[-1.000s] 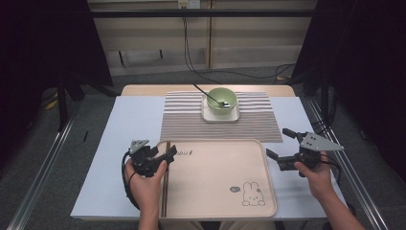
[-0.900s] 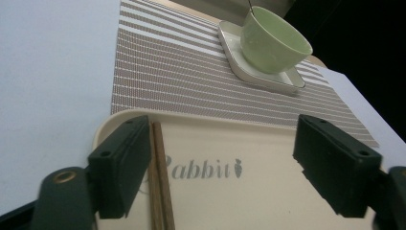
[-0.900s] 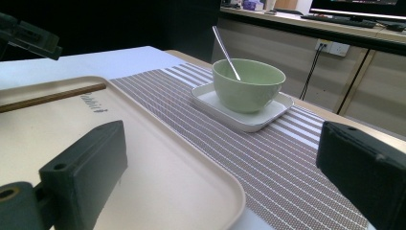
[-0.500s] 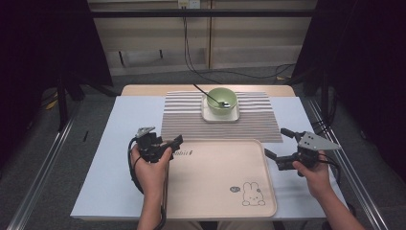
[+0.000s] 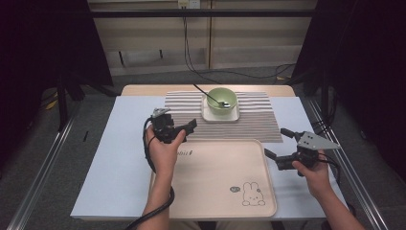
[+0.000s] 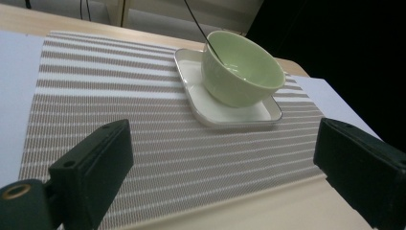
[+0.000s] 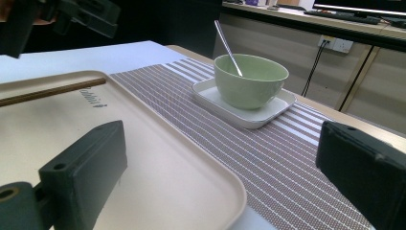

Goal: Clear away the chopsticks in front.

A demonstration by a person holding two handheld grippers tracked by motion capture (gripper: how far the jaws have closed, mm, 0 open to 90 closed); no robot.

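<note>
A pale green bowl (image 5: pixel 223 99) with a metal spoon (image 5: pixel 209 95) in it stands on a small white square plate (image 5: pixel 219 115), at the back of a striped placemat (image 5: pixel 249 125). My left gripper (image 5: pixel 188 131) hovers open over the mat's near left corner and points toward the bowl (image 6: pixel 241 67); nothing is between its jaws. My right gripper (image 5: pixel 278 143) is open and holds nothing. It hangs just off the right edge of the beige tray (image 5: pixel 215 182) and faces the bowl (image 7: pixel 251 79) across the tray's corner (image 7: pixel 158 158).
A thin brown stick (image 7: pixel 48 93) lies near the tray's left side. The tray bears a rabbit drawing (image 5: pixel 251 195). A white sheet (image 5: pixel 119 143) covers the table under the mat and tray. Metal rails (image 5: pixel 38 177) run along both sides of the table.
My left gripper has moved forward and to the right, from the tray's left edge to the mat's near left corner. The right gripper has barely shifted.
</note>
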